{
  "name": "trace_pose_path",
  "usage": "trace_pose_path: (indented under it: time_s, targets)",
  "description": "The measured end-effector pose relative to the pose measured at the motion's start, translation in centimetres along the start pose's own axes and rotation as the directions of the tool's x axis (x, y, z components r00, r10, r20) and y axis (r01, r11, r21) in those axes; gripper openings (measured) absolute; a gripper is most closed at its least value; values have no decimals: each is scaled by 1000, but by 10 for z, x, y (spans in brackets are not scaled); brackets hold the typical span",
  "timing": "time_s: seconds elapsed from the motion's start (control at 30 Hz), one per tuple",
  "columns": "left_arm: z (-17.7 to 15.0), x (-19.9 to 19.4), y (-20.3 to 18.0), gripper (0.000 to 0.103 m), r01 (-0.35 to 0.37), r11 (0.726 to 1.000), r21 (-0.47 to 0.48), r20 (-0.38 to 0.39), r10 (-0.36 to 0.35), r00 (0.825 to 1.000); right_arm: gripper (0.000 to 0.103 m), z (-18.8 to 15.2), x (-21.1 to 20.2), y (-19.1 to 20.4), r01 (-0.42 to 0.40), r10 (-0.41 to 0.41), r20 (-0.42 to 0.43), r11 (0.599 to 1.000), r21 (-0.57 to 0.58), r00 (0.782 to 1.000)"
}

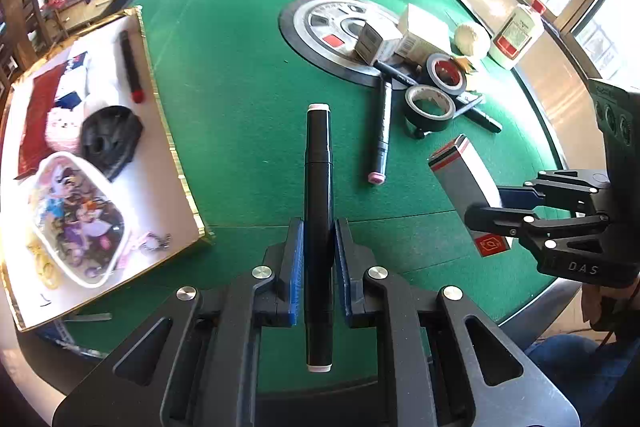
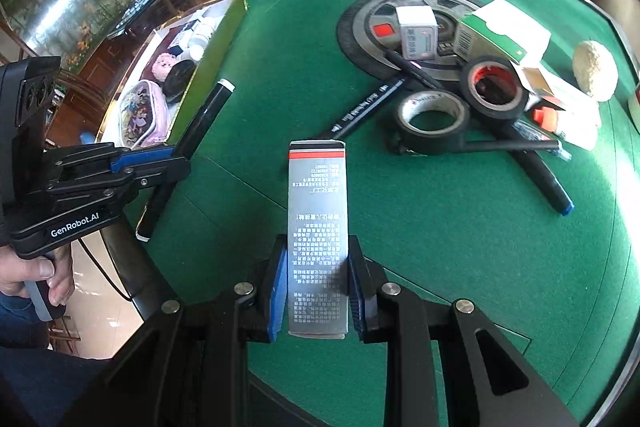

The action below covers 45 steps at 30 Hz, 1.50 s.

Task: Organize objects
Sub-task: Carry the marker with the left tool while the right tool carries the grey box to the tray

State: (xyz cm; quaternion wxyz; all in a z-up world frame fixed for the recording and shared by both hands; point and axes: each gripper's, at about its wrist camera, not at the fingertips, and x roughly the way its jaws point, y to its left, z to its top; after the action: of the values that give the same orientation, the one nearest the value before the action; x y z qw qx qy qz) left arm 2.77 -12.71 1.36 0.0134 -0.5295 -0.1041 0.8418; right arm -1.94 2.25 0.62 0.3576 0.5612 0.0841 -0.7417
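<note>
My left gripper is shut on a black marker with pale end caps, held lengthwise above the green table. In the right wrist view the same marker sticks up from the left gripper. My right gripper is shut on a slim grey box with a red stripe and printed text, lifted off the felt. The left wrist view shows that box in the right gripper. A white tray with a gold rim lies at the left, beside the left gripper.
The tray holds a red-tipped pen, a cartoon pouch and a black item. A cluster sits near the round centre plate: two tape rolls, several markers, small boxes, a pale ball. A white bottle stands at the edge.
</note>
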Motion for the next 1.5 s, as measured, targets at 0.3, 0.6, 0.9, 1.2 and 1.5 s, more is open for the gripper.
trace_pose_path:
  time_s: [0.3, 0.6, 0.9, 1.2, 1.5]
  targets:
    - [-3, -36, 24, 14, -15, 1000, -18, 59, 16, 998, 26, 19, 5, 36, -22, 22, 10, 999, -50, 1000]
    - [-3, -62, 62, 14, -47, 997, -55, 95, 52, 994, 26, 49, 17, 77, -52, 53, 14, 993, -110, 998]
    - [-5, -82, 113, 14, -66, 989, -129, 123, 82, 989, 26, 83, 33, 121, -64, 68, 16, 982, -175, 998]
    - [-6, -89, 168, 14, -74, 971, -229, 128, 105, 986, 26, 113, 58, 161, -91, 95, 7, 974, -207, 995]
    - [-4, -79, 209, 14, -79, 953, -293, 101, 113, 988, 26, 135, 95, 180, -79, 74, -36, 978, -191, 997]
